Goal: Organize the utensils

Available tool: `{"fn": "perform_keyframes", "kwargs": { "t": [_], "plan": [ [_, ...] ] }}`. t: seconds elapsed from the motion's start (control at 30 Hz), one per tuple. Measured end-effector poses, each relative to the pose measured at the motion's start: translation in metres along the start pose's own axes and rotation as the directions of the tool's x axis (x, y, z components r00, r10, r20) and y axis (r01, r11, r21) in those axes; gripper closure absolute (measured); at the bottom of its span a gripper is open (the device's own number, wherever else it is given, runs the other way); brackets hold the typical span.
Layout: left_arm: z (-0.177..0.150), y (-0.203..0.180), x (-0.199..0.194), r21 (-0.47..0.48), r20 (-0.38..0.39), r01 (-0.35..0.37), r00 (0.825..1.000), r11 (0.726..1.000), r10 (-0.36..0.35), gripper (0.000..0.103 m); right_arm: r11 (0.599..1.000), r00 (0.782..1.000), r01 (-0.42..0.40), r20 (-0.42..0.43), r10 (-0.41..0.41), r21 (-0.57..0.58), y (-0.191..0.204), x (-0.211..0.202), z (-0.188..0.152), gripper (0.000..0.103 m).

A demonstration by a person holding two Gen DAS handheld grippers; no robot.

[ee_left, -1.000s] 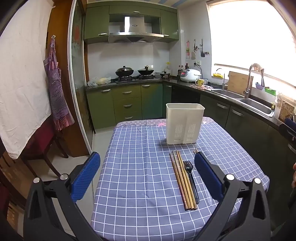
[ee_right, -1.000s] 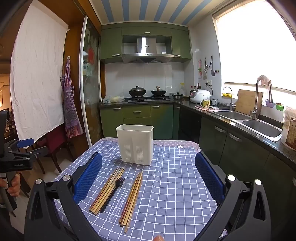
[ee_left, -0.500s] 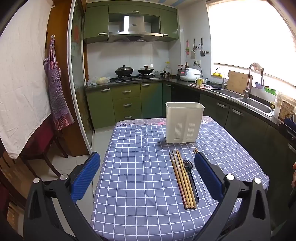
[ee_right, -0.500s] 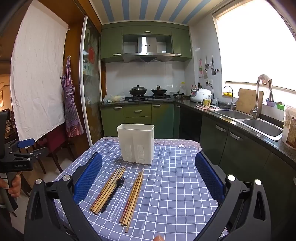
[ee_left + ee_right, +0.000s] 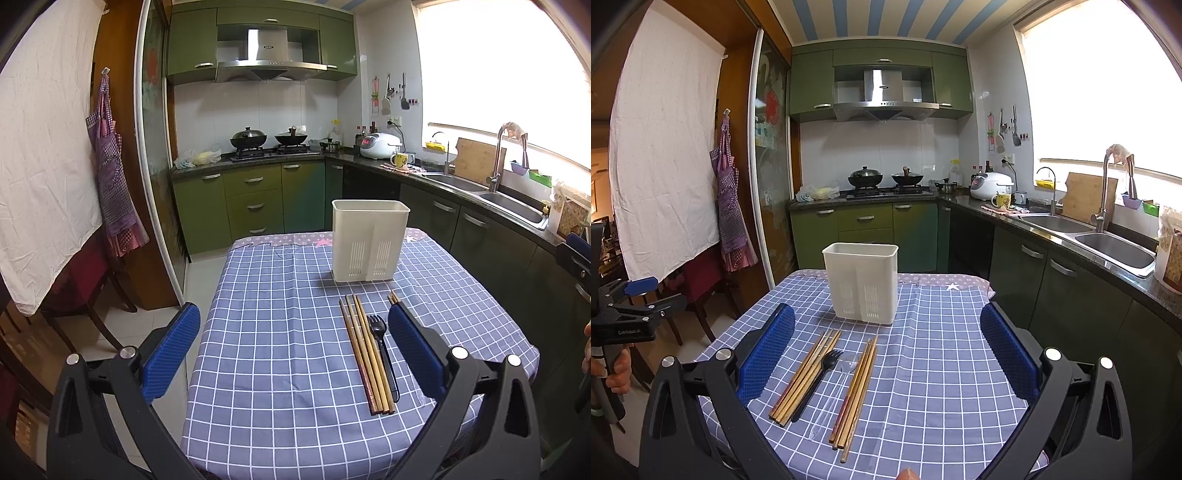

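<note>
Wooden chopsticks (image 5: 807, 374) lay lower centre on the checked surface (image 5: 942, 369), long axis toward the white caddy (image 5: 862, 282); nearer the right hand-held gripper (image 5: 886, 358), gaping empty; left hand-held gripper (image 5: 295, 354) likewise wide, holding nothing.

Kitchen interior. Green cabinets (image 5: 864, 221) line the back wall beneath a steel range hood (image 5: 885, 94); right of the hood, a bright window (image 5: 1108, 96) (overexposed) lights the sink (image 5: 1108, 251). Left of the hood hang an apron (image 5: 729, 206) and white sheet (image 5: 665, 147).
</note>
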State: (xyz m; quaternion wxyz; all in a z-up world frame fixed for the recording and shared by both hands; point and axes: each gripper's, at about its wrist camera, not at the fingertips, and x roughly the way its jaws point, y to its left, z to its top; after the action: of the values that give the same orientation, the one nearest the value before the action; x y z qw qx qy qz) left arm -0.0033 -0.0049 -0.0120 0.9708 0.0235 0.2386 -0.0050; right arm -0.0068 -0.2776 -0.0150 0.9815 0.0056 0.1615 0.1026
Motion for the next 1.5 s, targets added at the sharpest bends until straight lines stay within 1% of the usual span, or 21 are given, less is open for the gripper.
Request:
{"fn": "perform_keyframes", "kwargs": {
  "t": [0.4,1.5],
  "plan": [
    [0.002,0.004,0.005,0.001,-0.011,0.001,1.000,1.000,-0.001,0.006,1.000,1.000,0.002,-0.021,-0.002,0.005,-0.006,0.005,0.002,0.004],
    [0.006,0.002,0.005,-0.003,-0.024,0.008,1.000,1.000,-0.009,0.006,1.000,0.999,0.005,-0.035,-0.005,0.002,-0.007,0.014,0.000,0.004]
  ]
}}
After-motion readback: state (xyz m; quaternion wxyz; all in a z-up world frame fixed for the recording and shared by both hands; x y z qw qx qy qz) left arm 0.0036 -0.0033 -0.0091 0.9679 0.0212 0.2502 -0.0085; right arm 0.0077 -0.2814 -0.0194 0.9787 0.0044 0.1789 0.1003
